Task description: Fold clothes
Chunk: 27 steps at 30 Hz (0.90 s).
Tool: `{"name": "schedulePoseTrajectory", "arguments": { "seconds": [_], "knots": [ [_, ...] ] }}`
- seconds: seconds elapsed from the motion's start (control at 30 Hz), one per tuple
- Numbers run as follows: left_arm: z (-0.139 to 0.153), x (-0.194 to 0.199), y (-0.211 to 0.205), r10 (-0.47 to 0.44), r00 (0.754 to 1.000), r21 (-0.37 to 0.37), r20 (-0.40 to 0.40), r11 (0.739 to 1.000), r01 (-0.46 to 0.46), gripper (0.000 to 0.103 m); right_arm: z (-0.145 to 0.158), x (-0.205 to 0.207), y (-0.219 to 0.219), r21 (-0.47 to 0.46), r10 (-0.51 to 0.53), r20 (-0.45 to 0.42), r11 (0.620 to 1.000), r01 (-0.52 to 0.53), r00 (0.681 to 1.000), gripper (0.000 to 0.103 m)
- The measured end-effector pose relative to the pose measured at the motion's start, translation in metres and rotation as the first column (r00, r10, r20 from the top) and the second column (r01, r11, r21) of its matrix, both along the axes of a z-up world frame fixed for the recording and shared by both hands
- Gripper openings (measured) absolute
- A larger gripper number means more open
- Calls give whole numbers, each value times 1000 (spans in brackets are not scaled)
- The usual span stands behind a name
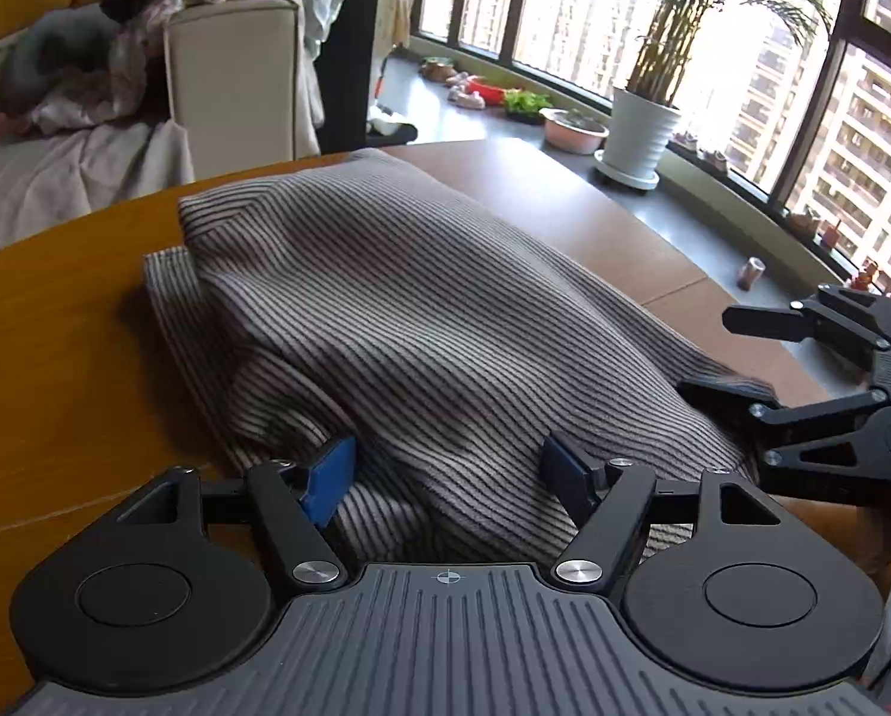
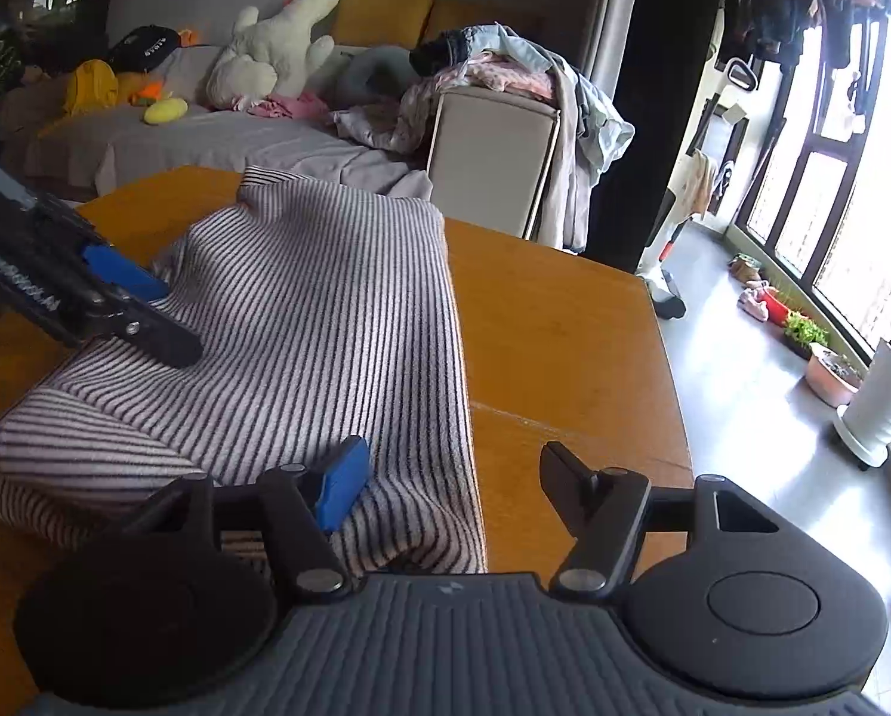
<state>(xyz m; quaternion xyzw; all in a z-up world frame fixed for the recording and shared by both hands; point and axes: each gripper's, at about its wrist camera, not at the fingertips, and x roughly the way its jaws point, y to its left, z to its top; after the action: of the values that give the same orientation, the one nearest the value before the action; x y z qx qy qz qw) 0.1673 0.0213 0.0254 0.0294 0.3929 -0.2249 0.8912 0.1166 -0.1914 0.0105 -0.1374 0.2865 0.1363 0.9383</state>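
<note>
A striped garment lay folded in a heap on the wooden bench. The left gripper hung low over its near edge, fingers spread apart with cloth bulging between them. The right gripper sat at the garment's right edge, fingers also apart, one over cloth, the other over bare bench.

A: Where is there room?

B: The bare table right of the sweater — nothing stands on it up to its edge.

A: And the left side?

B: Bare wood there too, up to the far rim.

A: What blocks?

B: The sweater humps mid-table, and the 2 grippers — left, right — sit close at its near edge, jaws apart.
</note>
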Motion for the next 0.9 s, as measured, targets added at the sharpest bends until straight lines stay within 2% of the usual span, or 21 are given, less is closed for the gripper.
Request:
{"name": "schedulePoseTrajectory", "arguments": {
  "seconds": [0.3, 0.43, 0.57, 0.7, 0.77, 0.8, 0.83, 0.9],
  "knots": [
    [-3, 0, -2, -3, 1000, 8, 31, 1000, 2, 78, 4, -53, 16, -34, 45, 14, 998, -44, 999, 66],
    [7, -10, 6, 20, 998, 25, 64, 999, -21, 75, 18, -66, 25, -80, 94, 70, 993, -89, 993, 66],
    [22, -36, 23, 12, 989, 56, 150, 998, -20, 75, 38, -83, 37, 18, 234, 78, 972, -236, 969, 58],
    [29, -56, 41, 29, 984, 77, 174, 996, -43, 75, 26, -91, 64, 19, 350, 40, 936, -351, 936, 58],
    [30, -63, 48, 46, 983, 76, 178, 995, -61, 75, 15, -92, 79, -29, 382, 27, 924, -381, 924, 47],
    [31, -65, 52, 57, 982, 75, 180, 995, -72, 75, 14, -90, 82, -32, 380, 25, 925, -379, 925, 36],
    [33, -68, 56, 68, 980, 75, 185, 994, -84, 75, 18, -85, 82, -1, 362, 20, 932, -362, 932, 22],
    [37, -71, 65, 90, 978, 72, 191, 992, -105, 76, 35, -69, 72, 123, 291, -2, 949, -289, 957, 15]
  ]
}}
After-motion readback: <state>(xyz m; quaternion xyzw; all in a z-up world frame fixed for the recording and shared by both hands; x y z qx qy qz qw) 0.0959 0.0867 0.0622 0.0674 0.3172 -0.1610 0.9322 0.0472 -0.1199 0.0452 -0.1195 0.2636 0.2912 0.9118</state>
